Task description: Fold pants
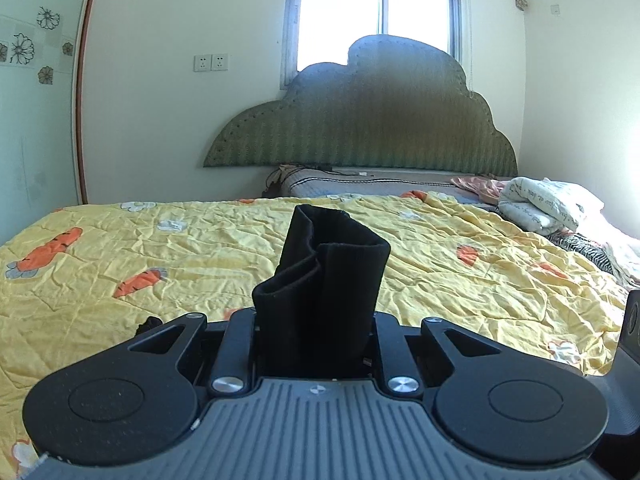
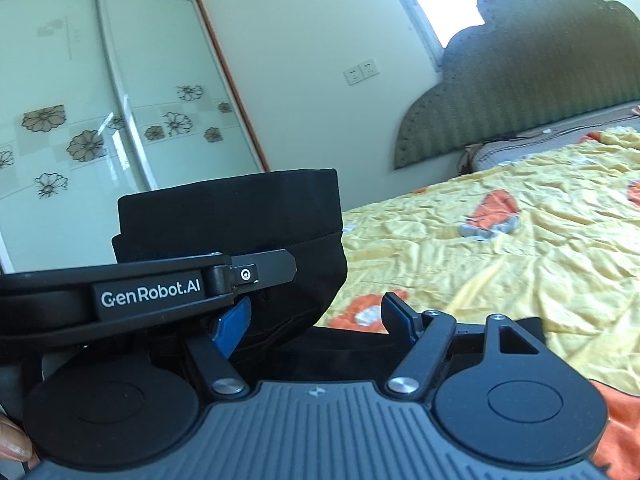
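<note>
Left gripper [image 1: 316,320] clamped on folded black pants [image 1: 328,280], lifted above quilt [image 1: 160,280]. Right gripper [image 2: 316,320] jaws apart, holding nothing.

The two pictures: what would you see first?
Black pants, bunched and sticking up from the left claw, right in the middle. Under them spreads a bright yellow quilt with orange carrots. Behind stands a green cloud-shaped headboard below a sunny window.
</note>
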Tool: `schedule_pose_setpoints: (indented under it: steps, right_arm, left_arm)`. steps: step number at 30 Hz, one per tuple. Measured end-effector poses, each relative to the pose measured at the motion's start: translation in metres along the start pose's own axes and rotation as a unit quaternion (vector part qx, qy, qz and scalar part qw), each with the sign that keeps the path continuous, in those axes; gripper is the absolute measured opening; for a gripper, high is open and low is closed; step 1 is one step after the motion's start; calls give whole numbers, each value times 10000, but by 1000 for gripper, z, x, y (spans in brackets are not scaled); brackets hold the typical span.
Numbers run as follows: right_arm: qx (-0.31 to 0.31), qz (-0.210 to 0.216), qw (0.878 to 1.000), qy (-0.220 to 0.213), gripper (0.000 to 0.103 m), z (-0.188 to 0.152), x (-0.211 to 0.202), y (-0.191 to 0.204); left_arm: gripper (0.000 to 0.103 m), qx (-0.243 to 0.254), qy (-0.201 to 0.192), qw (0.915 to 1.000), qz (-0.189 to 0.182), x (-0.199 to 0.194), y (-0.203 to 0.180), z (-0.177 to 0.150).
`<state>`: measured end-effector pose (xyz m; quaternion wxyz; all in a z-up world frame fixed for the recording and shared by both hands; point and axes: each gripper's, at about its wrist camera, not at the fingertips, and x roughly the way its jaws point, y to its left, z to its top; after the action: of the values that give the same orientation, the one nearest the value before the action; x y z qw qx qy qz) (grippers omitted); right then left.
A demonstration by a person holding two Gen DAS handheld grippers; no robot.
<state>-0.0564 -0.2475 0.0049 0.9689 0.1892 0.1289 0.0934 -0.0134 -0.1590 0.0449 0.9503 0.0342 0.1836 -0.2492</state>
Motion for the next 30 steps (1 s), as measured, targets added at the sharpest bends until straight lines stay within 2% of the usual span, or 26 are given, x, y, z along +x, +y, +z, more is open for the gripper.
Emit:
schedule_pose_setpoints:
  steps: [10,22,26,30]
  right_arm:
    - [159,-508,9986,76,72,-11,-18,-32]
    - [352,-976,9942,274,72,-20,-20,-56]
    - [329,-1230,9907,476,72,-21,-25,-62]
    - [394,-1551,9849,666,73,-24,-41,-72]
  left_arm:
    - [19,296,204,9990,-266,24,-33,-17]
    - [20,275,512,9974,-432,53,-48,-27]
    - [20,291,688,9959,-506,60,-50,-33]
    - [20,405,690,9956,-487,62,-54,-39]
